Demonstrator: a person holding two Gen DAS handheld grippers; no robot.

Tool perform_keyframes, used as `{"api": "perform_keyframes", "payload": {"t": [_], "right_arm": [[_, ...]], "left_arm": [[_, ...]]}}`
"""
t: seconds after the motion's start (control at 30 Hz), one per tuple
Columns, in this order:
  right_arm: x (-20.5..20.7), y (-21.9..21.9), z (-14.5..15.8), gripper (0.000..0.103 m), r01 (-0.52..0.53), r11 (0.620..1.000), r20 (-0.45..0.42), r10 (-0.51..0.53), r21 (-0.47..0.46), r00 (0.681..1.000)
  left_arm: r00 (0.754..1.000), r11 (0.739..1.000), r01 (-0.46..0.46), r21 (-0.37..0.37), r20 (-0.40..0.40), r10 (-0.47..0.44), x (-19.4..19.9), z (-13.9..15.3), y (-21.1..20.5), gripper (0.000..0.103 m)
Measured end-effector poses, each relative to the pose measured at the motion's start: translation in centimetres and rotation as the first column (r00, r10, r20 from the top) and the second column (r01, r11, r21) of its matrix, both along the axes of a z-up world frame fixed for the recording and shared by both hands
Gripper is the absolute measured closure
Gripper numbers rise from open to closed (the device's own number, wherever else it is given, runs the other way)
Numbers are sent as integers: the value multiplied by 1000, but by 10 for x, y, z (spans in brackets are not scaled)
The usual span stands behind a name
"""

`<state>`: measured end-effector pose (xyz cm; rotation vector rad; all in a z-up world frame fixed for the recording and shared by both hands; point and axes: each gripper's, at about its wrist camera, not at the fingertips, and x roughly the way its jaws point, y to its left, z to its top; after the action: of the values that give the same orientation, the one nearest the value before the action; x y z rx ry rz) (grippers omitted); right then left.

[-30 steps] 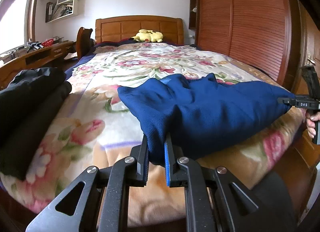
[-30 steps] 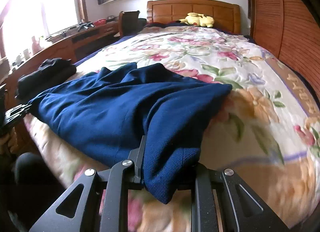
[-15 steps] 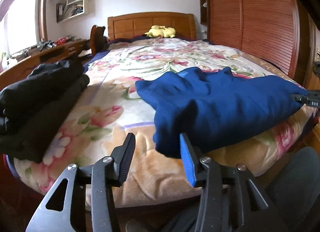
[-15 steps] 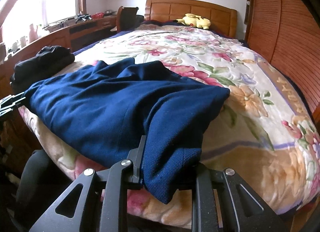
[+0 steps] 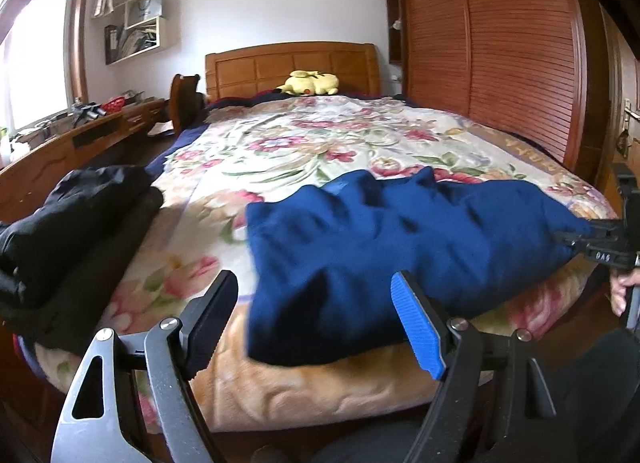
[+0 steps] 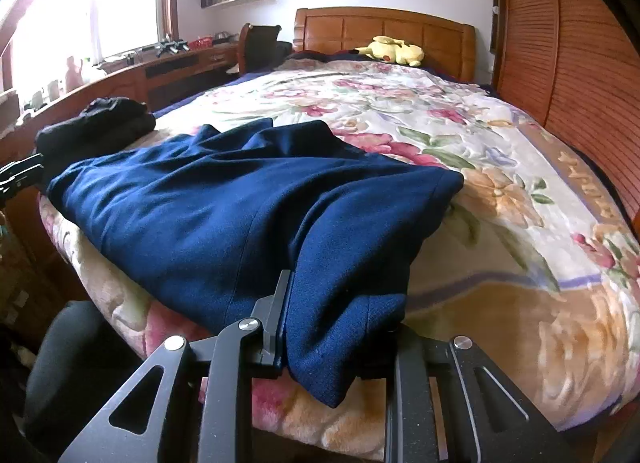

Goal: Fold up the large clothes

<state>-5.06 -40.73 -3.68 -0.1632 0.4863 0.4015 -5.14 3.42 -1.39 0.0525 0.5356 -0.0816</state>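
A dark blue garment (image 5: 400, 239) lies folded across the near end of the floral bedspread (image 5: 320, 143). My left gripper (image 5: 312, 287) is open and its jaws are still spreading. The garment's near left corner lies between the fingers, touched by neither pad. In the right wrist view the garment (image 6: 240, 199) hangs over the bed's edge. My right gripper (image 6: 336, 323) is shut on its right corner, the jaws easing slightly, and cloth hides the right finger. The right gripper (image 5: 600, 239) also shows at the garment's far right end, and the left gripper (image 6: 20, 175) at the far left edge.
A stack of folded black clothes (image 5: 72, 231) sits at the bed's left corner. A yellow plush toy (image 5: 312, 83) lies by the wooden headboard (image 5: 292, 63). A louvred wardrobe (image 5: 500, 43) lines the right side and a wooden desk (image 5: 80, 143) the left. A person's hand (image 5: 624, 291) holds the right gripper.
My left gripper has let go of the garment's left corner, spread its jaws wide and drawn back and up. The corner now rests on the bed. The right gripper keeps its hold.
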Motion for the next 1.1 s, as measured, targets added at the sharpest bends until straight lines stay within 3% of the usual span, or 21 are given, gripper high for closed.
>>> {"api": "perform_keyframes", "payload": {"t": [0.23,0.5,0.73,0.97,1.1], "right_arm": [[-2,-4,-8,79,-1,999,19,0,42,1000],[5,8,12,79,-10,1000,-3,10,-29,1000],[8,28,28,79,59,993,-28,-63,-106,998],[10,38,22,79,121,984,-50,-128,-135,991],[11,37,18,79,141,985,-65,-148,-105,987]], "left_arm": [[998,998,67,4,0,-67,10,10,-32,23],[990,990,138,-12,-16,-138,42,3,-50,23],[971,971,235,-50,-31,-237,55,-16,-76,23],[954,957,287,-39,-73,-289,69,-35,-89,23],[947,952,304,-35,-93,-306,72,-52,-91,23]]}}
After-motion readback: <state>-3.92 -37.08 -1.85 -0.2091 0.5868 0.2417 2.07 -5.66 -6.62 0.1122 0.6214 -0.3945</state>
